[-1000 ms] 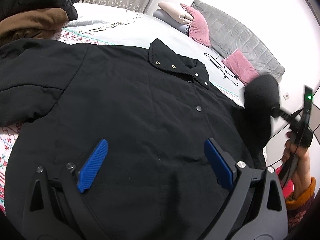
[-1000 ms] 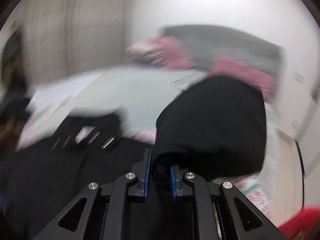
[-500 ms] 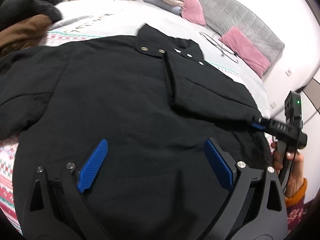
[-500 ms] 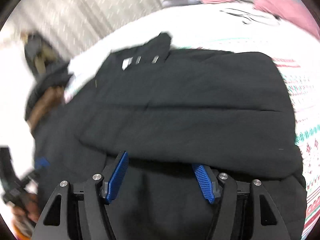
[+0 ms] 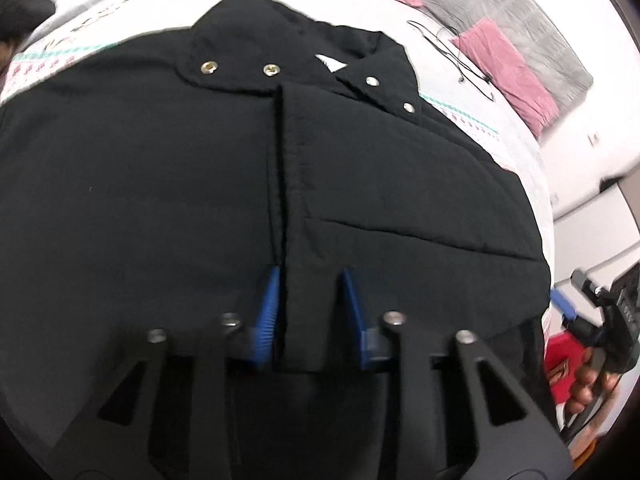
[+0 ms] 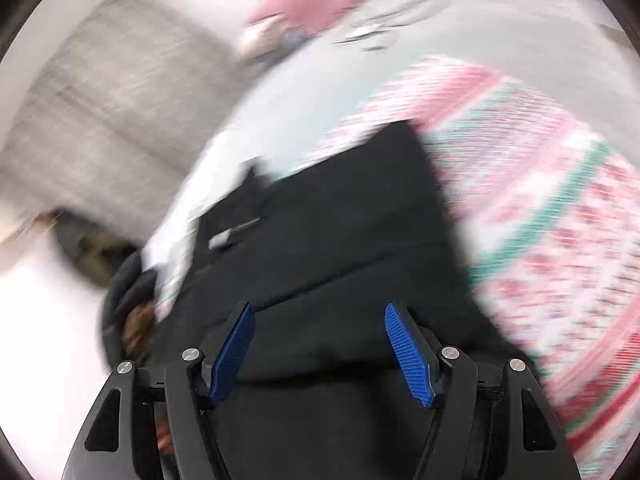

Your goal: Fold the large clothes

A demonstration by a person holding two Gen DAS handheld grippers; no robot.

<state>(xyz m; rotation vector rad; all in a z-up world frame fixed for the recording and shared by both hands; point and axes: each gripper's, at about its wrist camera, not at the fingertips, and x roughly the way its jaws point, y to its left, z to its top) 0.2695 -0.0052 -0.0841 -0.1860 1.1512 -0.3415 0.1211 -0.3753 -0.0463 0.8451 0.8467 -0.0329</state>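
The left gripper (image 5: 310,312), jaws just closing, is clamped on the folded-in sleeve cuff (image 5: 308,320) of the black jacket (image 5: 140,180) spread across the bed (image 5: 532,148). The right gripper (image 6: 324,354) is held wide, empty. One sleeve is folded; the rest is judged undone.

Bed (image 5: 532,168) with black jacket (image 5: 160,184)

Jacket spread flat (collar far); pink pillows (image 5: 508,68), a grey quilt (image 5: 500,4) and thin cable (image 5: 452,52) beyond.
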